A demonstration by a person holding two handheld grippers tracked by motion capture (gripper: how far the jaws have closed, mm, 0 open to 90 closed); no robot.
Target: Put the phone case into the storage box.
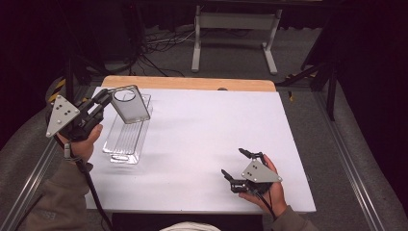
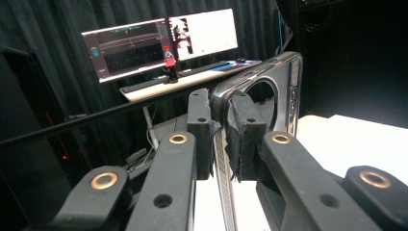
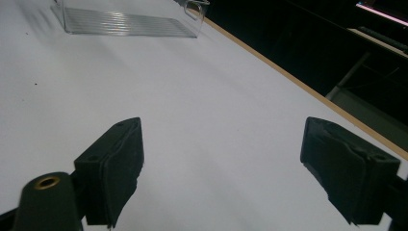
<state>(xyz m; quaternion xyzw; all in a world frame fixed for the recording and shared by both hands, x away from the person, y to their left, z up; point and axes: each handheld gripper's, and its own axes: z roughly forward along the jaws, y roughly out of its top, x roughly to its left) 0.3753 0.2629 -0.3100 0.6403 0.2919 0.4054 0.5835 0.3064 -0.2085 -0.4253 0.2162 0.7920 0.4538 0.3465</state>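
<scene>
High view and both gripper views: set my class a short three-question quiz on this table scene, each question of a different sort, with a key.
1. True or false: the left gripper holds the clear rectangular phone case with a round camera hole above the clear ribbed plastic tray.
2. How do the right gripper's jaws stand? A) wide apart, nothing between them B) shut on the case C) shut on the tray
3. Fill in: the left gripper's pads clamp the case by its ____.

Key: 1 true; 2 A; 3 edge, seen in the left gripper view.
</scene>
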